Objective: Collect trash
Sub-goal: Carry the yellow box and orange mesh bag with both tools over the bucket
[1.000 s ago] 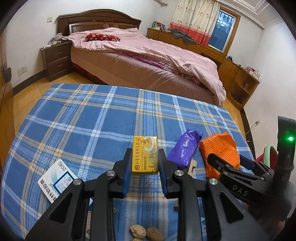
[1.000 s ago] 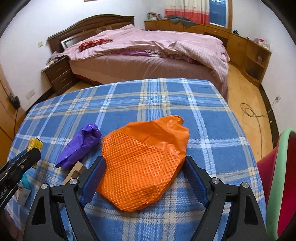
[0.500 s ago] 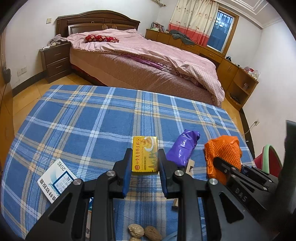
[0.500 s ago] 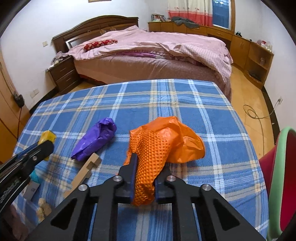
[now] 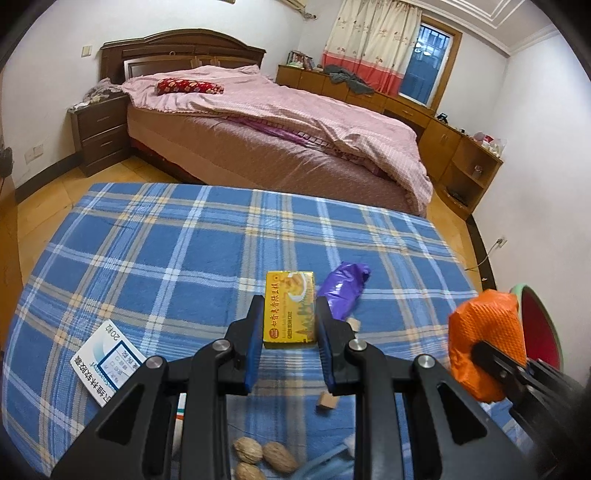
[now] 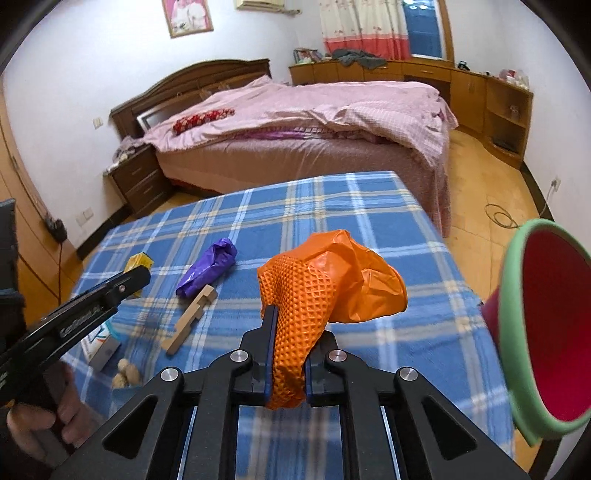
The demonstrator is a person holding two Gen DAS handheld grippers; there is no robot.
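Orange crumpled plastic bag [image 6: 321, 291] hung pinched in my right gripper [image 6: 287, 354], its jaws clamped tight. My left gripper [image 5: 289, 332] held the yellow cardboard box [image 5: 289, 310] above the blue plaid tabletop [image 5: 155, 266].

Home bedroom. A double bed [image 5: 280, 147] with dark wooden headboard [image 5: 177, 51] is seen, covered by a rumpled pink quilt [image 5: 332, 125] and a red patterned pillow [image 5: 190, 86]. A dark nightstand [image 5: 98, 133] with drawers is placed just beside the bed. Low wooden cabinets [image 5: 436, 125] are run along the far wall under a window [image 5: 424, 74] hung with a floral curtain [image 5: 369, 44]. A framed picture [image 6: 188, 16] is hung on the white wall. A desk [image 5: 166, 258] covered by blue plaid cloth is set near the bed foot. Wooden flooring [image 6: 480, 192] is visible.
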